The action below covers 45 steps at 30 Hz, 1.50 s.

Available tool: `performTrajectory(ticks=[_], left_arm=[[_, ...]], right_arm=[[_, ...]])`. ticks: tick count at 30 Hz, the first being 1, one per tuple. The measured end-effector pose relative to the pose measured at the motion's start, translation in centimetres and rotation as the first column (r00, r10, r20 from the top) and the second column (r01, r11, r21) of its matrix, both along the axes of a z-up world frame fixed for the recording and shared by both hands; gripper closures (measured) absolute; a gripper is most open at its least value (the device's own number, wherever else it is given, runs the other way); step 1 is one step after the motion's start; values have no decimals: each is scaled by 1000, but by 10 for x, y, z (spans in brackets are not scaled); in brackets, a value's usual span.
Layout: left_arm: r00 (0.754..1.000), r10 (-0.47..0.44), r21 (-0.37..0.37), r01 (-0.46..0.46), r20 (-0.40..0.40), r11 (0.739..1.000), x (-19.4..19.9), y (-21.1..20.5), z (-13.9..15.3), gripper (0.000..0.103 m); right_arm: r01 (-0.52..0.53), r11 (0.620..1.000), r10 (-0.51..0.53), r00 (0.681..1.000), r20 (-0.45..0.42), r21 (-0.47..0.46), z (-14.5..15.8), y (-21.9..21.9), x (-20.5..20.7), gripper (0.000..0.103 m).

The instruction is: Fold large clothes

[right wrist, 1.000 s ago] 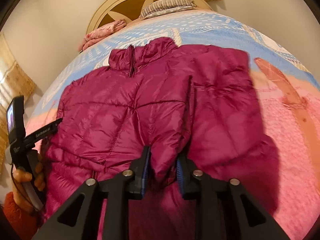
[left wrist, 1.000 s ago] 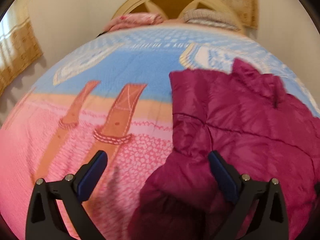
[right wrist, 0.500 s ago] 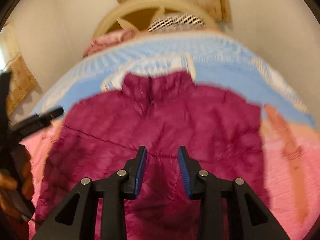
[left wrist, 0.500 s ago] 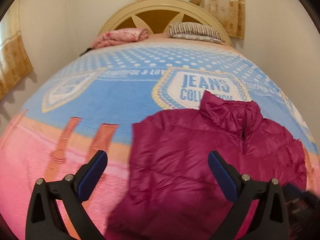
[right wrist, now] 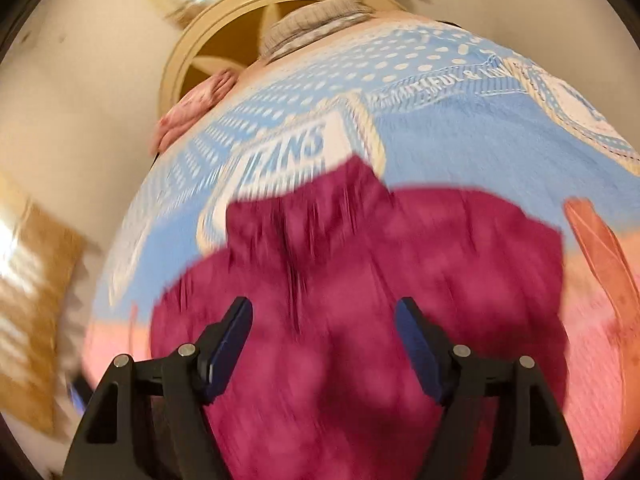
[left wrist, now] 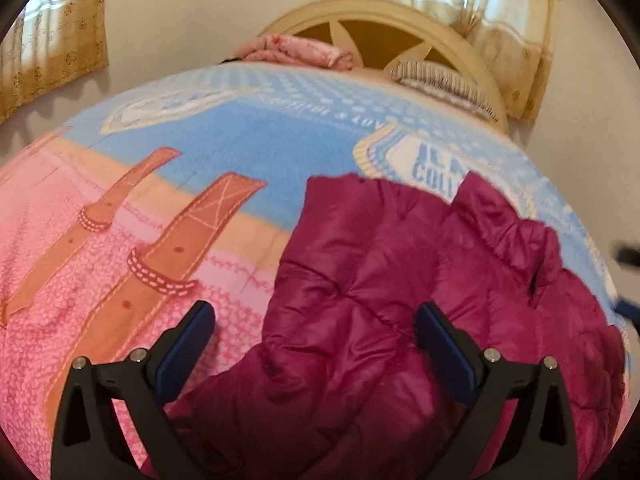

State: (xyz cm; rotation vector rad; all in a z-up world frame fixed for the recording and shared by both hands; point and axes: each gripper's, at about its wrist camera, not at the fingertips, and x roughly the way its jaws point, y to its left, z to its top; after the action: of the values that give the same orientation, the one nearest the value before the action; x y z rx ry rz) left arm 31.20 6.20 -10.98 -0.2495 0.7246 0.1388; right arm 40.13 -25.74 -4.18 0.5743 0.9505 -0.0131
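Both my grippers are up over the bed, nothing held in either. My left gripper (left wrist: 314,334) has its jaws spread wide; its left finger (left wrist: 188,344) sits over the pink part of the bedspread (left wrist: 168,148), its right one over the magenta puffer jacket (left wrist: 400,280). The jacket lies on the blue-and-pink bedspread, collar (left wrist: 492,216) pointing toward the headboard (left wrist: 384,12) and overlapping the printed "JEANS" badge (right wrist: 304,148). Its near hem bunches up under my left gripper. My right gripper (right wrist: 324,338) is centred over the jacket (right wrist: 360,272), jaws apart, blue pads (right wrist: 230,344) clear of the fabric as far as I can tell. That view is badly smeared, so I can't read the quilting there. A folded pink blanket (left wrist: 296,50) and a striped pillow (left wrist: 444,80) sit at the head of the bed, curtains (left wrist: 508,20) behind them.
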Motion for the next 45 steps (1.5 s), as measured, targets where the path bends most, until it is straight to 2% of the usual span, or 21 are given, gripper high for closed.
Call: performTrajectory(ticks=[3, 8, 11, 14, 16, 18, 20, 23, 31, 34, 37, 41, 44, 45], left_arm=[[999, -25, 3, 25, 48, 1000, -5, -2, 5, 0], [996, -23, -10, 24, 90, 1000, -10, 3, 11, 0], [993, -3, -9, 4, 117, 1000, -11, 6, 14, 0], [995, -15, -4, 15, 94, 1000, -6, 3, 11, 0], [996, -18, -15, 20, 88, 1000, -5, 5, 9, 0], [996, -18, -31, 21, 83, 999, -4, 7, 8, 0], [997, -16, -38, 19, 73, 999, -3, 8, 7, 0], [997, -17, -41, 20, 71, 999, -2, 8, 6, 0], [996, -27, -46, 31, 87, 998, -3, 7, 5, 0], [994, -44, -36, 48, 103, 998, -5, 4, 8, 0], [989, -72, -19, 75, 127, 997, -8, -2, 11, 0], [982, -100, -13, 103, 160, 995, -11, -5, 15, 0], [977, -110, -10, 114, 184, 993, -13, -8, 19, 0], [975, -106, -4, 109, 196, 994, -16, -8, 21, 0]], right_arm=[[58, 998, -55, 996, -69, 38, -11, -3, 47, 29], [116, 993, -116, 981, -158, -8, -31, 2, 103, 29], [144, 989, -147, 968, -202, -31, -46, 2, 118, 29], [134, 988, -150, 946, -288, -75, -67, 7, 136, 29], [104, 986, -140, 940, -311, -129, -71, 14, 142, 29], [87, 980, -141, 938, -316, -178, -68, 17, 140, 49], [72, 983, -123, 940, -319, -167, -65, 11, 132, 76], [58, 993, -88, 939, -331, -100, -63, -4, 118, 93], [39, 997, -55, 965, -255, -69, -35, -25, 50, 97], [73, 994, -89, 966, -242, -75, -41, -30, 22, 97], [96, 988, -121, 969, -214, -122, -59, -27, 6, 97], [161, 970, -179, 980, -89, -185, -73, -20, -13, 97], [169, 948, -169, 985, 22, -271, -77, -9, -24, 97], [178, 946, -171, 984, 48, -273, -78, -9, -27, 97]])
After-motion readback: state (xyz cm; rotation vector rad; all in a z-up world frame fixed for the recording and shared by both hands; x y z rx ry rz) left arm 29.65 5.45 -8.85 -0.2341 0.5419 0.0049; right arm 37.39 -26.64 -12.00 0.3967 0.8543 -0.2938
